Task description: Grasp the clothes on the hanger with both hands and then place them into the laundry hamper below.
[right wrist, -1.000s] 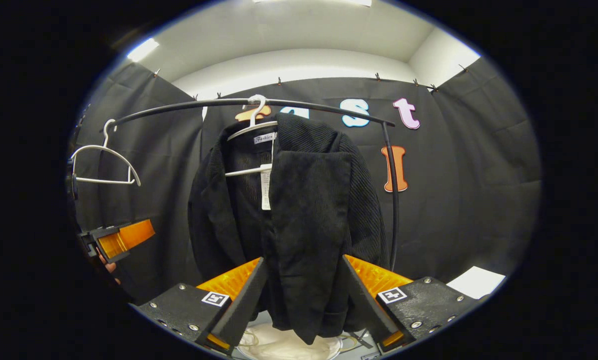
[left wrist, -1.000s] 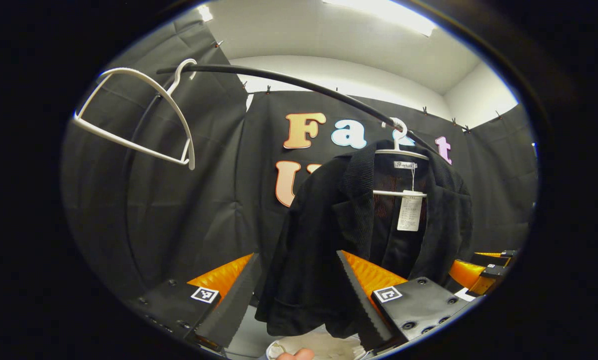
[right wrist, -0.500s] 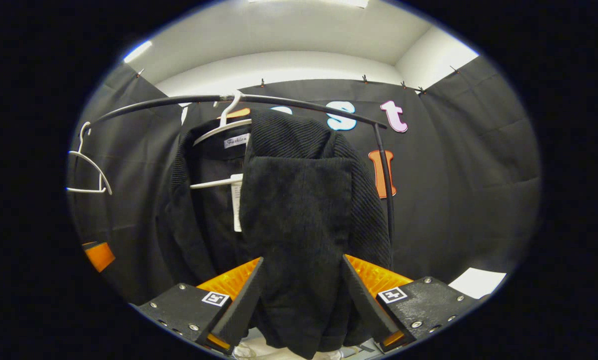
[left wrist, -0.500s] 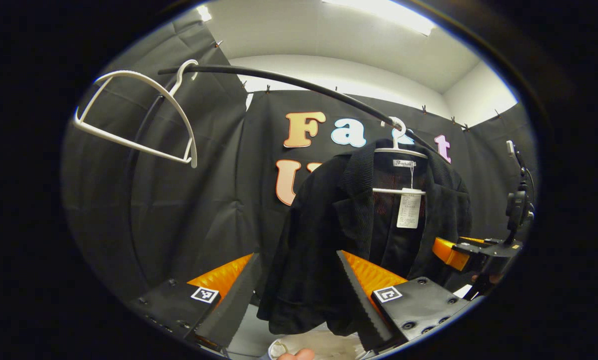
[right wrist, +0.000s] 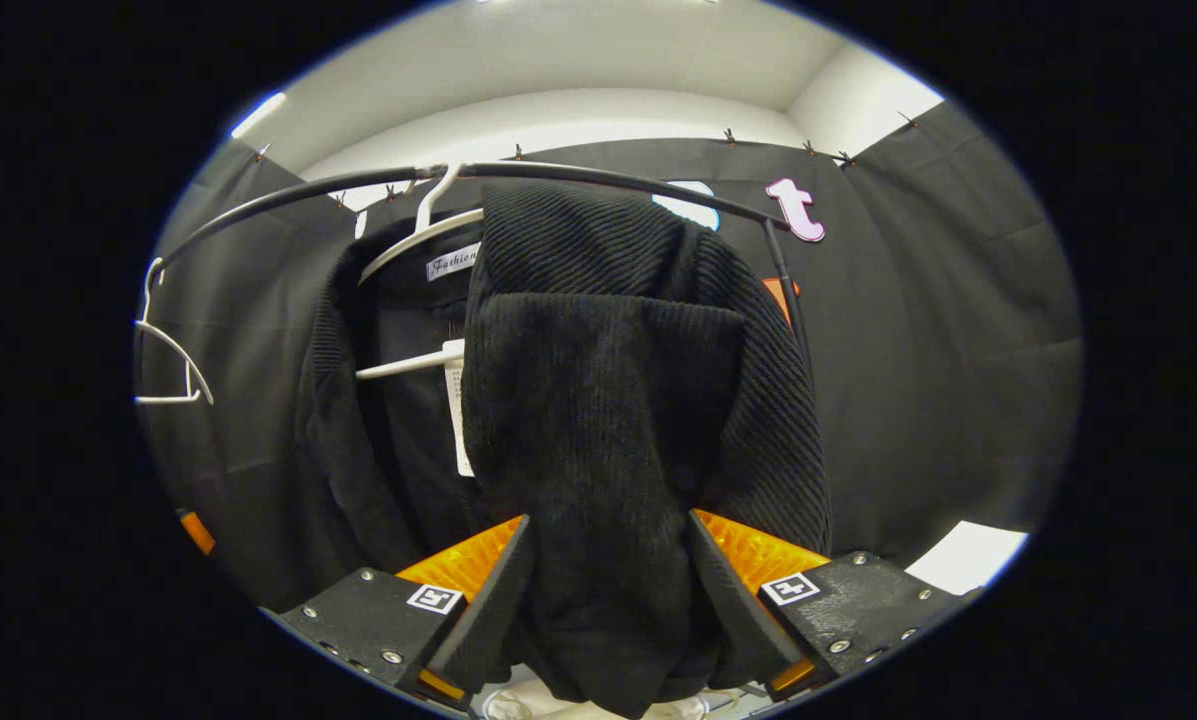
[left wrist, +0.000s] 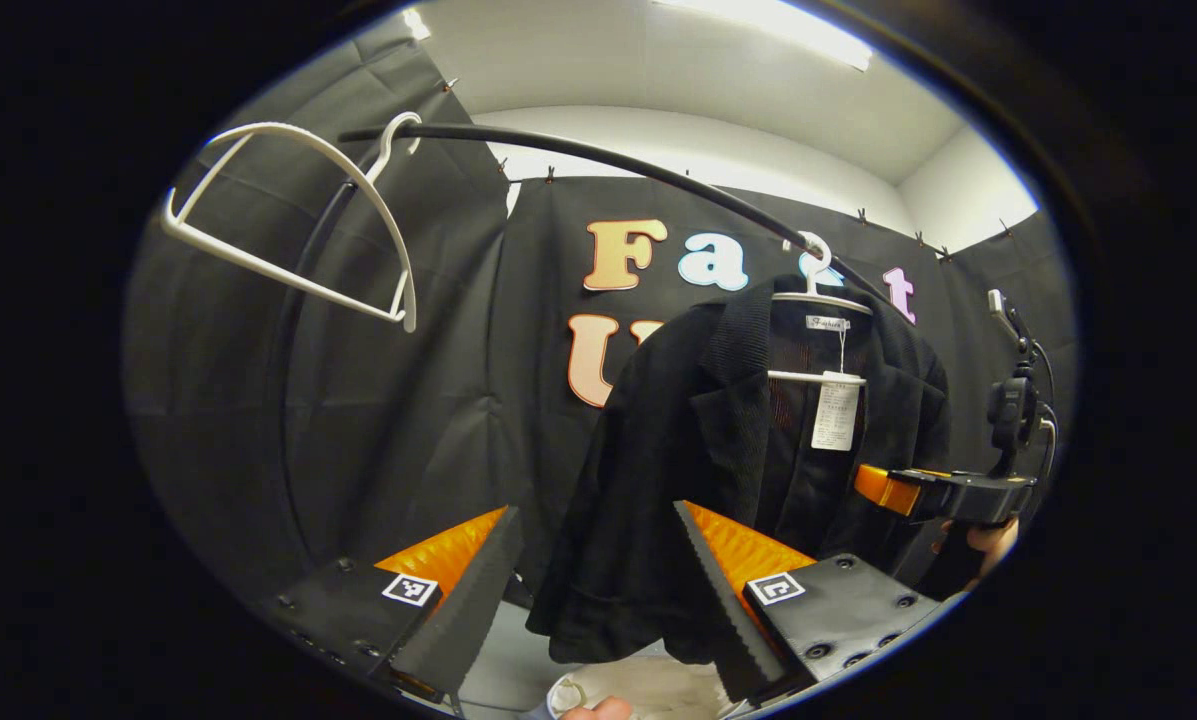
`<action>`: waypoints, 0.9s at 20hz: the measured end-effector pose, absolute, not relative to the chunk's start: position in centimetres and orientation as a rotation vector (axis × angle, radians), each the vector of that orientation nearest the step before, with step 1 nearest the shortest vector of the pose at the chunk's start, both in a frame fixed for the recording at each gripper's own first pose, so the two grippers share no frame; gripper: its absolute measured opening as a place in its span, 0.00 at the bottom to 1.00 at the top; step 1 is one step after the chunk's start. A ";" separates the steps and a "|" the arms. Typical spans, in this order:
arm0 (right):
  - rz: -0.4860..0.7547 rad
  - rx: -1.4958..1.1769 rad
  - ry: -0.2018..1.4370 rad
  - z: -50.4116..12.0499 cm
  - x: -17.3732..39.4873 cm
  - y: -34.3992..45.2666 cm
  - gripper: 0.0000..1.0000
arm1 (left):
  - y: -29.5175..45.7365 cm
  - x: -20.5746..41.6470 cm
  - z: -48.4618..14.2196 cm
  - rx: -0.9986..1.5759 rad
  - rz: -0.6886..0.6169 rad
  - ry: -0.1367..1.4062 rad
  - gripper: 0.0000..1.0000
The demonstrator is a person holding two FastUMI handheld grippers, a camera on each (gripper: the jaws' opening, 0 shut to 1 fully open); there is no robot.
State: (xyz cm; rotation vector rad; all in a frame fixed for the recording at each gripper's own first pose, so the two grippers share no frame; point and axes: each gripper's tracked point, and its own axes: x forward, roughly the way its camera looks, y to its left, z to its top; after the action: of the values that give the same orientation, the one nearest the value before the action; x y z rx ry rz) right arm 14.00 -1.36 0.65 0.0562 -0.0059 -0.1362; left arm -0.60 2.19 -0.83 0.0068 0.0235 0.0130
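Note:
A black jacket hangs on a white hanger from a black rail. My left gripper is open, and the jacket's lower left hem hangs in the gap just beyond its fingers. In the left gripper view the right gripper, held by a hand, reaches the jacket's far side. The jacket looms close in the right gripper view. My right gripper is open with the jacket's front panel hanging between its fingers. A white hamper rim shows below the hem.
An empty white hanger hangs at the rail's left end and appears again as the empty hanger. The rail's upright post stands right of the jacket. A white patch lies low on the right.
My right gripper has moved in towards the jacket, which now spans the gap between its fingers. It has come into the left gripper view beside the jacket. The left gripper barely shifted.

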 end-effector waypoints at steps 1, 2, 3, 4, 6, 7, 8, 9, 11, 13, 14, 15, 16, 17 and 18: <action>-0.141 0.041 -0.008 0.6 14.1 -1.5 0.97 | 2.2 -0.6 -1.0 0.009 0.014 0.024 0.97; -0.136 0.027 -0.007 0.5 14.3 -1.6 0.93 | 2.2 -0.7 -1.1 0.012 0.016 0.027 0.97; -0.131 0.018 0.001 0.4 14.5 -1.6 0.90 | 2.3 -0.7 -1.2 0.015 0.016 0.030 0.97; -0.131 0.014 0.009 0.3 14.7 -1.6 0.84 | 2.3 -0.8 -1.1 0.017 0.017 0.029 0.92; -0.130 0.002 0.019 0.1 15.3 -1.8 0.65 | 2.4 -0.8 -1.1 0.017 0.016 0.025 0.97; -0.134 -0.005 0.023 0.0 15.5 -2.0 0.53 | 2.3 -0.8 -1.3 0.017 0.011 0.027 0.97; -0.133 -0.009 0.027 -0.1 15.5 -2.0 0.40 | 2.1 -0.8 -1.3 0.019 0.005 0.029 0.97; -0.122 -0.009 0.028 -0.1 15.5 -1.9 0.28 | 1.9 -0.7 -1.3 0.020 -0.002 0.028 0.97; -0.107 -0.015 0.028 0.0 14.9 -2.1 0.13 | 0.7 0.0 -1.3 0.016 -0.031 0.026 0.93; -0.111 -0.038 0.025 0.2 14.0 -2.3 0.05 | -1.6 1.5 -1.7 -0.004 -0.085 0.041 0.96; -0.110 -0.047 0.021 0.4 13.5 -2.3 0.04 | -3.0 2.5 -2.0 -0.017 -0.122 0.048 1.00; -0.108 -0.054 0.019 0.6 12.9 -2.2 0.11 | -4.6 3.4 -2.4 -0.025 -0.165 0.055 0.96; -0.100 -0.057 0.019 0.8 12.2 -2.1 0.04 | -6.0 4.3 -2.7 -0.026 -0.195 0.060 0.93; -0.091 -0.059 0.019 1.0 11.6 -2.0 0.03 | -7.8 5.6 -3.4 -0.024 -0.233 0.070 0.93; -0.082 -0.059 0.018 1.1 10.9 -1.9 0.03 | -9.2 6.5 -4.0 -0.022 -0.263 0.081 1.00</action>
State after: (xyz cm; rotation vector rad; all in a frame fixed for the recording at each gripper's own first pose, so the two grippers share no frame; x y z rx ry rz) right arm 10.91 -1.88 1.14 -0.0595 0.0183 -0.0821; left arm 6.50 -9.24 -3.97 -0.0218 0.0810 -0.2629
